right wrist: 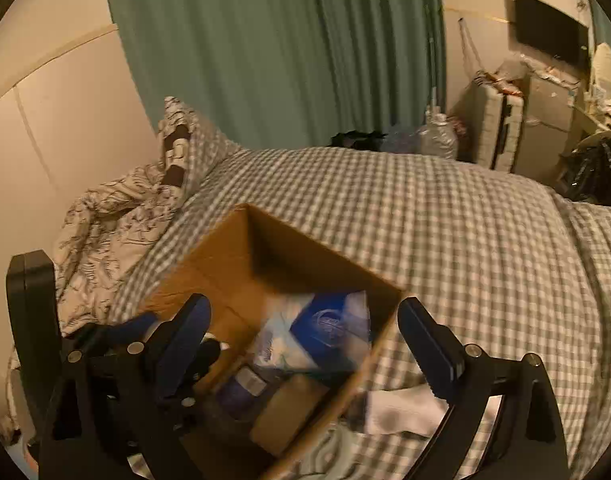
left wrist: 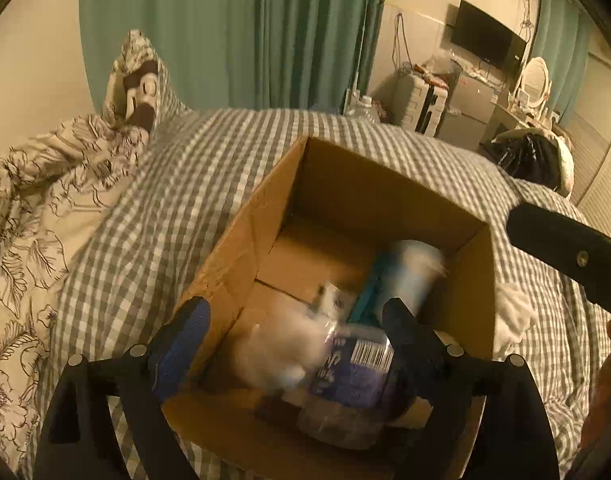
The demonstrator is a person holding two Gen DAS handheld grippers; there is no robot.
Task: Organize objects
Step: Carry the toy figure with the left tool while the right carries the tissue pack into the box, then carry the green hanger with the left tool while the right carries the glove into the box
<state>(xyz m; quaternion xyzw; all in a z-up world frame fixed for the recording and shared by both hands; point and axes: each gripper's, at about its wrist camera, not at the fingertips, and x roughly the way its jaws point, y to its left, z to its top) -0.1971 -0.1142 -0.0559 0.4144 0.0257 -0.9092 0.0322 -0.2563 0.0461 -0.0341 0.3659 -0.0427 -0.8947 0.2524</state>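
Note:
An open cardboard box (left wrist: 337, 184) sits on the checked bed; it also shows in the right wrist view (right wrist: 209, 264). In it lie a clear plastic bottle with a blue label (left wrist: 353, 376), blurred, and a blue and white packet (left wrist: 405, 276), which also shows in the right wrist view (right wrist: 325, 328). My left gripper (left wrist: 297, 324) is open above the box's near left corner, with the bottle loose between its fingers. My right gripper (right wrist: 305, 328) is open and empty over the box's right wall. A white cloth (right wrist: 401, 408) lies on the bed beside the box.
A checked bedspread (right wrist: 445, 240) covers the bed. A rumpled floral duvet (left wrist: 37, 208) and a pillow lie at the left. Green curtains (right wrist: 285, 52) hang behind. A suitcase, cabinet, TV (left wrist: 485, 38) and a black bag (left wrist: 533, 156) stand at the right.

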